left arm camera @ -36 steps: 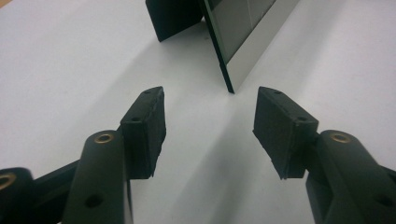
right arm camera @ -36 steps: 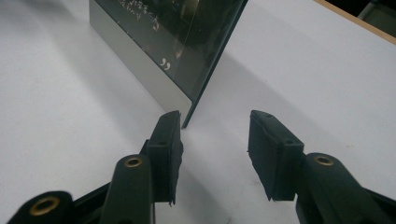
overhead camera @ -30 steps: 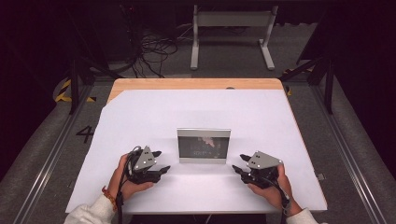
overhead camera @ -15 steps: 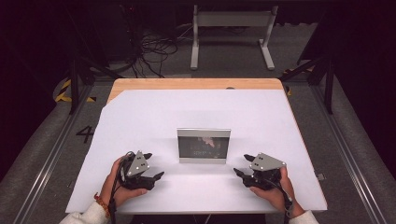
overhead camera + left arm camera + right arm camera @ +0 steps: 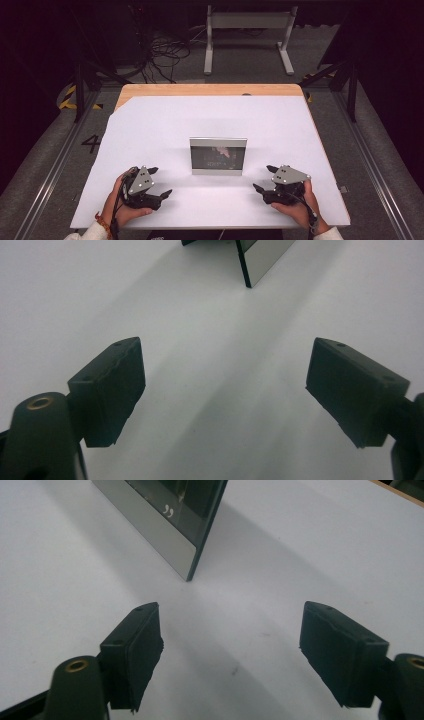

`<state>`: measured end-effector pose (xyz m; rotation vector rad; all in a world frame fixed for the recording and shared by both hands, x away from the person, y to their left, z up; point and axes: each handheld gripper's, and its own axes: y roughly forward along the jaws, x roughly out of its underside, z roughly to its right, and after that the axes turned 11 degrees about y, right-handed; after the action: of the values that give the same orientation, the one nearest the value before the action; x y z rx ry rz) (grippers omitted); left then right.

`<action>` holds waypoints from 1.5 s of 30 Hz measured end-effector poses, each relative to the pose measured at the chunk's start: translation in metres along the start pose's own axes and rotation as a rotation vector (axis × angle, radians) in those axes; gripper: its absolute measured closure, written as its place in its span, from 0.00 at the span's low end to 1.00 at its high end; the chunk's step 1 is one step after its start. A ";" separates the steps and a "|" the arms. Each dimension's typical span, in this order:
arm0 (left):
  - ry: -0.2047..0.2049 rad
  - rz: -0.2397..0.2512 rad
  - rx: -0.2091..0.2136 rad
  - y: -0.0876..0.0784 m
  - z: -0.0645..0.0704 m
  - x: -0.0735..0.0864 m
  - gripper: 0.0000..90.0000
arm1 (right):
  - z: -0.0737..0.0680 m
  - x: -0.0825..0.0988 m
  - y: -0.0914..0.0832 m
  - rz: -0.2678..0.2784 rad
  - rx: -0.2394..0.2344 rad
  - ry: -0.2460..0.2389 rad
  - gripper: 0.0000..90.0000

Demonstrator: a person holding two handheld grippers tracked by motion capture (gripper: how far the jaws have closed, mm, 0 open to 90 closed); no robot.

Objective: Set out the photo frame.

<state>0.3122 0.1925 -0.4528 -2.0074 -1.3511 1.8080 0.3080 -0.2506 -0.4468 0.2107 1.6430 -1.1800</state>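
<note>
A silver-framed picture frame point(image 5: 218, 156) stands upright in the middle of the white table point(image 5: 200, 120), its dark glass facing me. My left gripper point(image 5: 159, 181) rests near the front edge, left of the frame, held in a hand. Its jaws have just been opening and stand wide apart with nothing between them point(image 5: 225, 390); the frame's corner point(image 5: 262, 257) shows ahead. My right gripper point(image 5: 265, 179) sits right of the frame, jaws likewise just opened and empty point(image 5: 231, 642), with the frame's edge point(image 5: 170, 525) ahead to the left.
The white sheet covers a wooden tabletop point(image 5: 210, 90) whose far edge shows. Beyond it are a metal stand point(image 5: 247, 35), cables point(image 5: 165, 50) on the floor, and rails point(image 5: 45, 170) along both sides of the table.
Both grippers' jaws have spread wider. The left hand has slid back and left, away from the frame. The right hand has barely moved.
</note>
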 end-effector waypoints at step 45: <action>-0.051 -0.032 -0.054 -0.011 0.002 0.018 0.09 | 0.004 0.006 0.003 -0.011 0.026 -0.001 0.17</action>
<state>0.3029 0.2102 -0.4592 -1.9665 -1.4526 1.8399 0.3097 -0.2549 -0.4532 0.2175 1.6302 -1.2096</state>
